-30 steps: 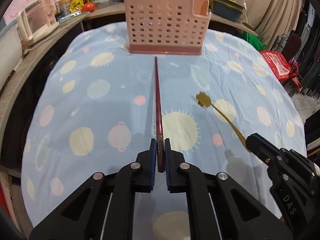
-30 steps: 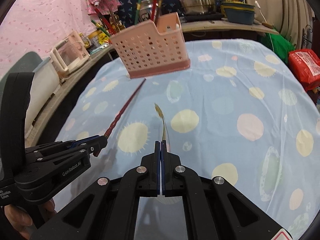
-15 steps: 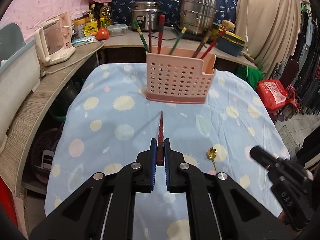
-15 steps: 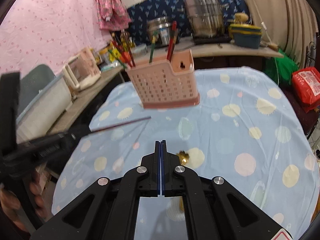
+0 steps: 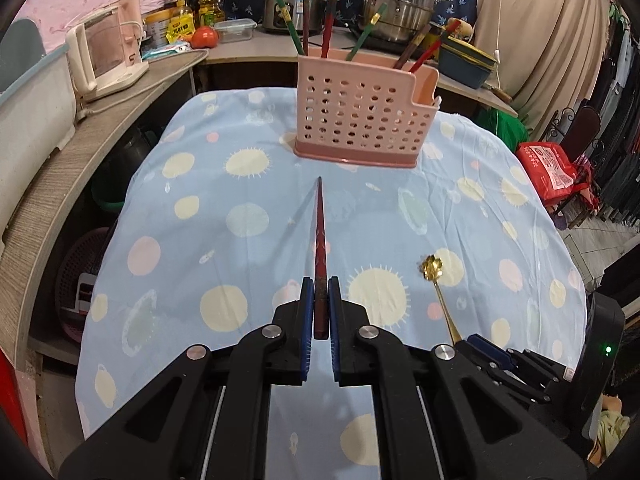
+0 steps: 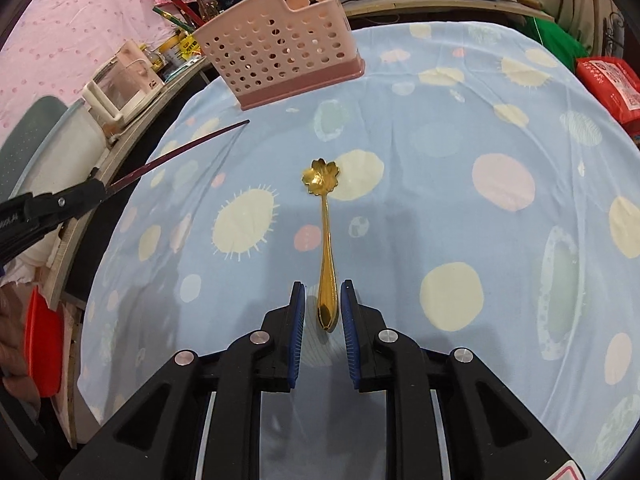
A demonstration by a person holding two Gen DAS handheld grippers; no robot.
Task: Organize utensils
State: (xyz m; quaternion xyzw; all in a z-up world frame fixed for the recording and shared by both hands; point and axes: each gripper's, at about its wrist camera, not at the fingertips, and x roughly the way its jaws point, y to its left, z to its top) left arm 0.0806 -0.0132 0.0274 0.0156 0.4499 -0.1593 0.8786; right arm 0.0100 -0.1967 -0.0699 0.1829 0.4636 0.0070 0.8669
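Note:
My left gripper (image 5: 318, 298) is shut on a dark red chopstick (image 5: 319, 240) and holds it above the table, tip toward the pink perforated utensil basket (image 5: 362, 120). The basket holds several chopsticks. A gold spoon with a flower-shaped bowl (image 6: 325, 232) lies on the blue spotted tablecloth (image 6: 460, 184). My right gripper (image 6: 323, 304) is open, low over the cloth, with its fingers on either side of the spoon's handle end. The spoon (image 5: 436, 284) and the right gripper show at the lower right of the left wrist view. The left gripper and chopstick (image 6: 180, 152) show at the left of the right wrist view.
A wooden counter (image 5: 80, 144) runs along the left with a kettle (image 5: 108, 64). Pots (image 5: 400, 0), bottles and a tomato stand behind the basket. A red bag (image 5: 548, 168) and a chair are off the table's right edge.
My right gripper has opened and come down around the spoon's handle. My left gripper has lifted the chopstick off the cloth and drawn back from the basket.

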